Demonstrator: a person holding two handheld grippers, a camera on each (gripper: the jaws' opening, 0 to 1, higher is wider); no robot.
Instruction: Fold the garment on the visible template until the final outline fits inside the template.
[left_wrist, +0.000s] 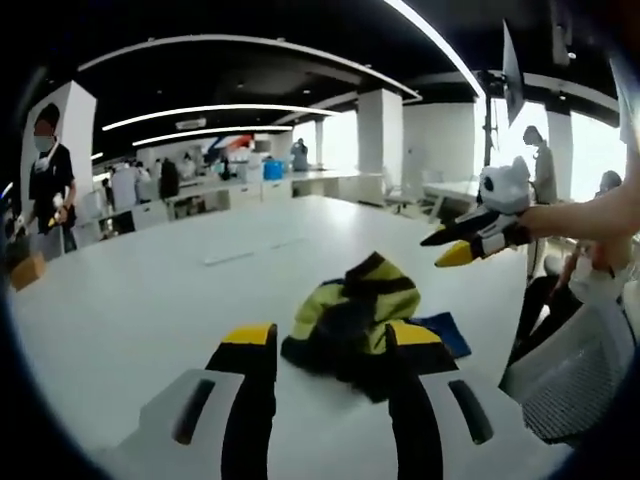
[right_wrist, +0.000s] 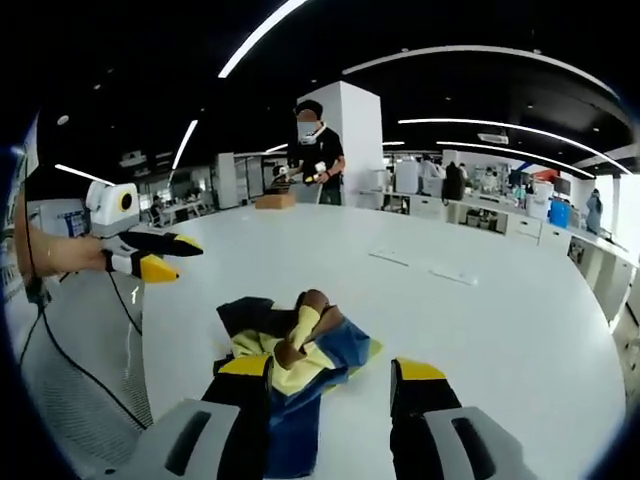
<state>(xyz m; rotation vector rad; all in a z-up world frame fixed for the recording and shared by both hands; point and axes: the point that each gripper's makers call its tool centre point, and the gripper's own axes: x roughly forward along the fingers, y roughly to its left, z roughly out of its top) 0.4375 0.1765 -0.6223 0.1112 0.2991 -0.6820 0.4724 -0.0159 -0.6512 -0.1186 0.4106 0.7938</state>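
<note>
We see the garment (left_wrist: 350, 315) lying crumpled in a heap on the white table (left_wrist: 150, 300), not spread flat. It is striped yellow and black. In the left gripper view it sits just ahead of the jaws, with the right jaw's yellow tip overlapping its near edge. A blue sheet (left_wrist: 445, 332) shows under and beside the heap on its right side; we take this for the template, mostly covered.

The left gripper (left_wrist: 330, 345) has its jaws spread wide and holds nothing. We cannot tell whether the right jaw touches the cloth.

In the right gripper view the garment (right_wrist: 290, 345) lies between the jaws and slightly to the left, with the blue sheet (right_wrist: 300, 430) running down beside the left jaw. The right gripper (right_wrist: 330, 370) has its jaws spread apart and pinches nothing.

In each view the other gripper hangs above the table, well apart from the heap: the right one (left_wrist: 455, 245) at upper right, the left one (right_wrist: 170, 255) at left. Their yellow and black tips stand slightly parted, with nothing between them.

A person (right_wrist: 315, 150) stands at the far edge of the table.
</note>
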